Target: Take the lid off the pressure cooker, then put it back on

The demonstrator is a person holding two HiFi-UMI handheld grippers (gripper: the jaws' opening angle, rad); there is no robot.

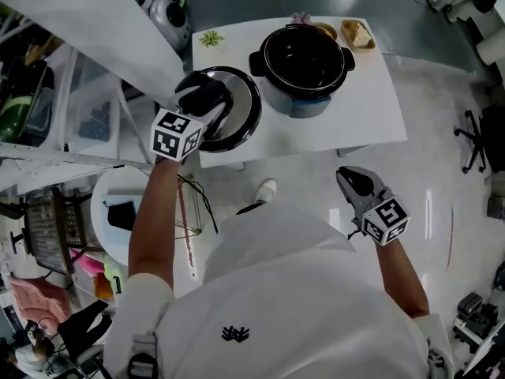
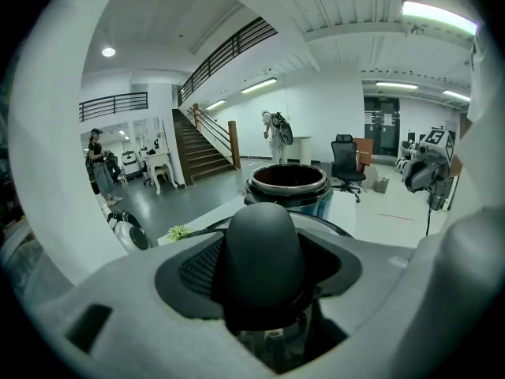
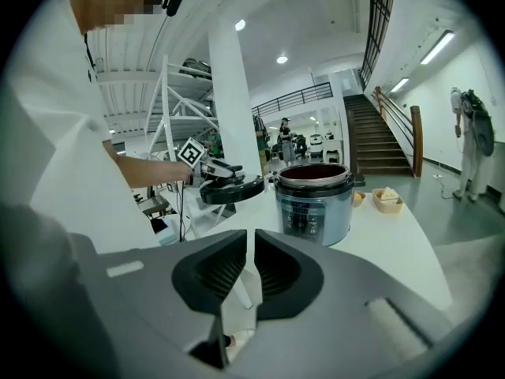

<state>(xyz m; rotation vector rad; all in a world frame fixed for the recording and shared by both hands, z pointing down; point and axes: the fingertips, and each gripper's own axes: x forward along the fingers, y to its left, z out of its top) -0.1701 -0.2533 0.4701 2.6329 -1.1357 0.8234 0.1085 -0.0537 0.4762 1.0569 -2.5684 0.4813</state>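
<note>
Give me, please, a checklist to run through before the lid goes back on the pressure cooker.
1. The round black-rimmed steel lid is off the pot: ok.
2. Grip of the left gripper on the lid's black domed knob, jaws clamped round it: ok.
3. Mouth of the blue-grey pressure cooker is open, with nothing visible inside: ok.
4. The right gripper is empty, jaws almost together, held off the white table: ok.
5. Whether the lid rests on the table or hangs above it: cannot tell.
</note>
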